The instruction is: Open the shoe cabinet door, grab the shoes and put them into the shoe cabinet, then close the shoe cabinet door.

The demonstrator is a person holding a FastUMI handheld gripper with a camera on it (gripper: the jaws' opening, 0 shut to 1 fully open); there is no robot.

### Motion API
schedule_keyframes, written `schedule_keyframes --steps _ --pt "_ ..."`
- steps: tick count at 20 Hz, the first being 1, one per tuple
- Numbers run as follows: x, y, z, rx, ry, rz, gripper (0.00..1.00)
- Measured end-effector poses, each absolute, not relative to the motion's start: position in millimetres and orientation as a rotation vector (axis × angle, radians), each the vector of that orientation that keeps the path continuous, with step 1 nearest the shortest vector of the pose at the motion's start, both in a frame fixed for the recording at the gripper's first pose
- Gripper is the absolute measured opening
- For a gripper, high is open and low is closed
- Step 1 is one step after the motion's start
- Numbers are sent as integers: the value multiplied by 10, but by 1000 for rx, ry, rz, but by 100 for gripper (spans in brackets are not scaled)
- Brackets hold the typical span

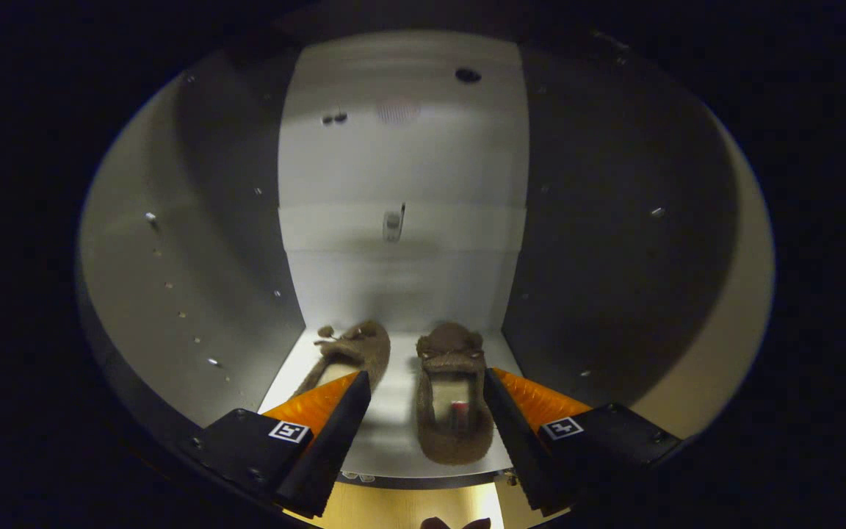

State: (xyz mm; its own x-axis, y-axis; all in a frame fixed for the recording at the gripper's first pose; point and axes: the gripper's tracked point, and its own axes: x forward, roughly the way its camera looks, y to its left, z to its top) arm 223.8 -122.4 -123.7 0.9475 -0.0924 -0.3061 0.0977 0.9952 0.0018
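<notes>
I look into the open shoe cabinet (401,169), its white back wall and side walls lit from the front. Two brown fuzzy slippers stand on its bottom shelf (393,433), toes toward the back wall. The right slipper (454,397) lies between my fingers, nearer the right one, with neither finger pressing on it. The left slipper (353,353) sits just beyond my left fingertip, partly hidden by it. My gripper (427,382) is open, held at the cabinet's front opening just above the shelf.
The cabinet's left wall (195,279) and right wall (614,257) close in on both sides, with small shelf-pin holes. A metal fitting (393,222) sits on the back wall. Below the shelf's front edge lies a light wooden floor (408,510) with a small brown thing on it.
</notes>
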Motion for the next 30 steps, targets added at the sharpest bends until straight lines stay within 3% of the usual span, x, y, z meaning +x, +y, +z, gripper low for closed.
schedule_keyframes --steps 7,16,24,30 --pt "954 -1164 -515 30 54 -148 98" --pt "-870 -1103 -251 7 -11 -88 98" --pt "-2193 -1981 -159 -55 -53 -135 98" --pt "-2348 -3189 -84 -90 -52 -353 97"
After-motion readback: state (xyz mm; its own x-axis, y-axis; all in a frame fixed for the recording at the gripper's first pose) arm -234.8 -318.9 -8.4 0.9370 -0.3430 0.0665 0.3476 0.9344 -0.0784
